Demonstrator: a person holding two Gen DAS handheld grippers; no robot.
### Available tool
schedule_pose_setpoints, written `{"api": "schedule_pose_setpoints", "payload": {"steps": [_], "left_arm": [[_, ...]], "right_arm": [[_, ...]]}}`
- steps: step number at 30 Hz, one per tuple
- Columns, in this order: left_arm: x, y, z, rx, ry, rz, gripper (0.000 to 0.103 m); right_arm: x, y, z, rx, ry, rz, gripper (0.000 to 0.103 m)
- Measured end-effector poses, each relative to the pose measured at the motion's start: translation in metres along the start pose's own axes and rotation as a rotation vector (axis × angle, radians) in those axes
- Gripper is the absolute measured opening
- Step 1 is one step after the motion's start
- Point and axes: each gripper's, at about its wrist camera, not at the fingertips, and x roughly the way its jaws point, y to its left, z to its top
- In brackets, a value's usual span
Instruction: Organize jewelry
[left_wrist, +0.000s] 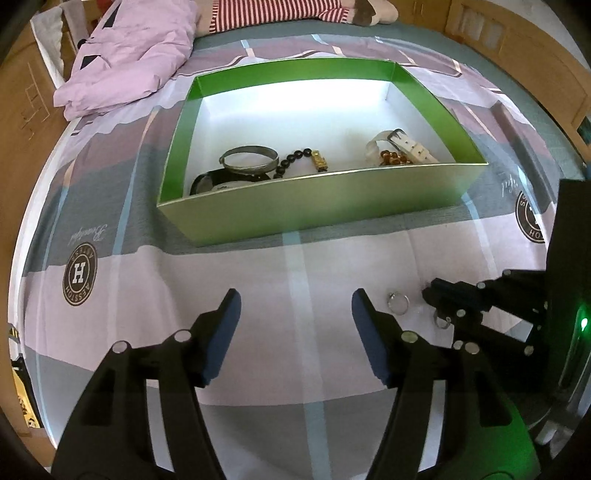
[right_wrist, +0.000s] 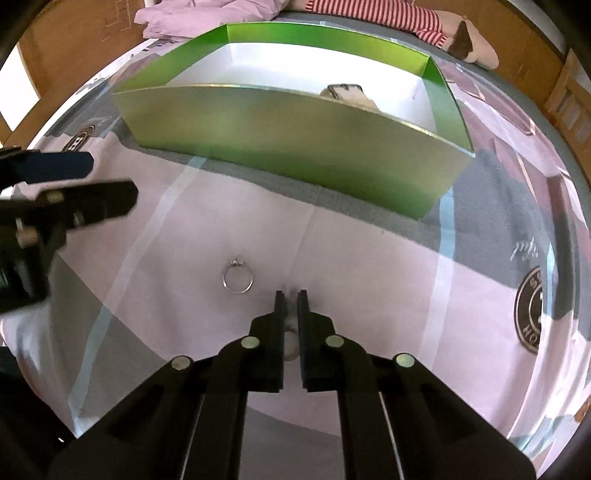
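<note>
A green box (left_wrist: 321, 206) with a white inside sits on the bed; it also shows in the right wrist view (right_wrist: 295, 147). It holds a silver bangle (left_wrist: 248, 159), black beads (left_wrist: 291, 162), a gold charm (left_wrist: 320, 161), amber beads (left_wrist: 393, 158) and a white strap (left_wrist: 410, 144). My left gripper (left_wrist: 295, 306) is open and empty above the sheet. A silver ring (left_wrist: 398, 302) lies just right of it, also in the right wrist view (right_wrist: 238, 277). My right gripper (right_wrist: 291, 301) is shut on a second small ring (right_wrist: 290, 345), seen under its tips (left_wrist: 442, 322).
A crumpled lilac quilt (left_wrist: 129, 62) lies at the back left. A striped plush toy (left_wrist: 295, 14) lies along the far edge. The sheet (left_wrist: 258, 266) is patterned with round logos. Wooden bed frame (left_wrist: 524, 55) rises at the right.
</note>
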Motion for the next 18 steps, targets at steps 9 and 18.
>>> {"api": "schedule_pose_setpoints", "payload": {"steps": [9,18], "left_arm": [[-0.002,0.019,0.004,-0.035,-0.027,-0.094,0.064],[0.001,-0.011,-0.003,0.02,-0.031,-0.232,0.065]], "right_arm": [[0.002,-0.032,-0.002,-0.008,-0.026,0.074,0.006],[-0.031,-0.056,-0.009,0.105,-0.087,0.185,0.032]]}}
